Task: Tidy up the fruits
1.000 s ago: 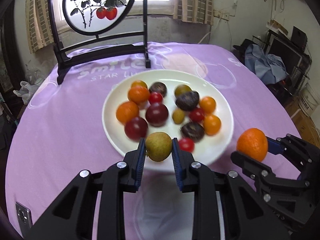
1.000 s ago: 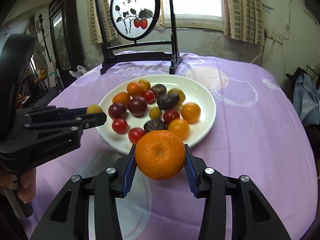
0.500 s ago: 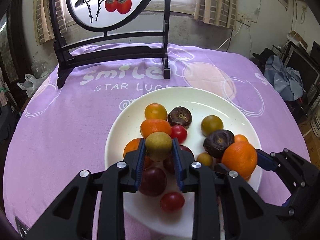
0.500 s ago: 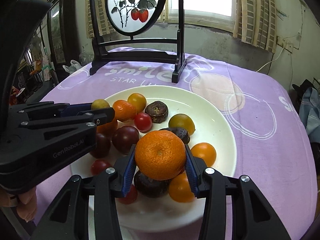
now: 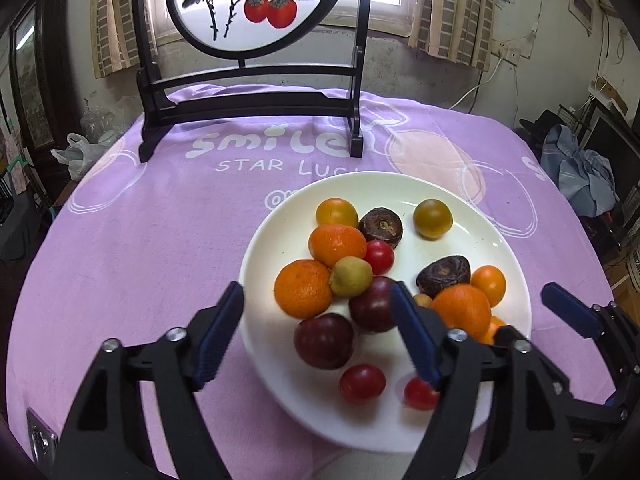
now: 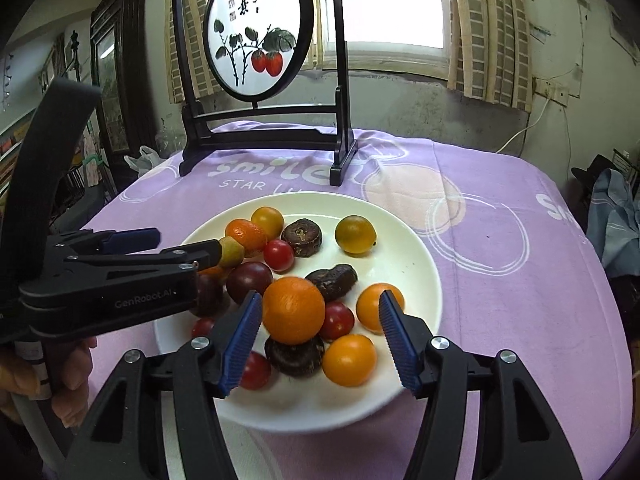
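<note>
Both tools tilt down over the near rim of the white plate [image 6: 430, 276], jaws just opened and gripping nothing: the right tool [image 6: 320, 334] stands around the mandarin [image 6: 294, 310], now resting on the piled fruit, and the left tool [image 5: 316, 334] is spread wide, the greenish-yellow fruit [image 5: 351, 277] lying free beyond it. Beyond the plate, on the purple-clothed surface [image 5: 132, 240], stands a black-framed round painted screen [image 5: 248, 4].
</note>
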A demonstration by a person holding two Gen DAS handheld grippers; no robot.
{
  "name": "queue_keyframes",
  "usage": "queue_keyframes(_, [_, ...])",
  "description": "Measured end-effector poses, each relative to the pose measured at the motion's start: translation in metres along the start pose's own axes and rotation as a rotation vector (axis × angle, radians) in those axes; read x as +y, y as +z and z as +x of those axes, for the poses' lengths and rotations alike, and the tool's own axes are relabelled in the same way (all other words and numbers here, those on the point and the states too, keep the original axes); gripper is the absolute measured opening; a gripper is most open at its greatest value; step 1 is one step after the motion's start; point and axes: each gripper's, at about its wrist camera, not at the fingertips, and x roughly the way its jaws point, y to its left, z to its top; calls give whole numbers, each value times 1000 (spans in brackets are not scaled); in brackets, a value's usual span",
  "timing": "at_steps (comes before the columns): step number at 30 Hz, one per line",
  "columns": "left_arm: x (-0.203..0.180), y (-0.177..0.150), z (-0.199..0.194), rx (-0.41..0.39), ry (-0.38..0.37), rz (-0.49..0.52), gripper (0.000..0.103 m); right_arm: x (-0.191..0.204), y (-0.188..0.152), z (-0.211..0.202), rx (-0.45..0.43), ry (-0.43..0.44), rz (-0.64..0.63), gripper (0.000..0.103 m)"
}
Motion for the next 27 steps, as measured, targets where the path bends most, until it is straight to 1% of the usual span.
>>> queue_keyframes(2, [0,-7,-11,-19,14,4,79,-2,-6,-11,-8,-3,4,68])
queue_keyframes(5, [3,-20,-24,-10,-17,-18,81,-3,-16,-25,-5,-27,-8,72])
queue_keyframes(7, [4,-31,-31,-2,-22,-22,83,-2,-26,-32,11,-63,-19,83])
queue_keyframes(9, [3,-41,-39,-2,-27,-16,85,-2,-38,-41,18,-74,-9,90])
queue_keyframes(10, [3,-47,-44,-6,-29,-15,86,-2,-43,-44,18,-70,-1,91])
queue_keyframes(14, [3,-72,-62,-14,-26,-9,89,2,-65,-55,40,-78,-1,92])
queue_keyframes(19, [4,-99,-77,0,-31,-6,91,10,-84,-68,16,-109,-34,96])
queue_keyframes(23, [2,-114,-80,7,-23,15,92,10,-95,-71,3,-106,-26,96])
queue_keyframes(27, [1,-124,-77,25,-13,23,92,8,-101,-66,17,-80,-10,96])
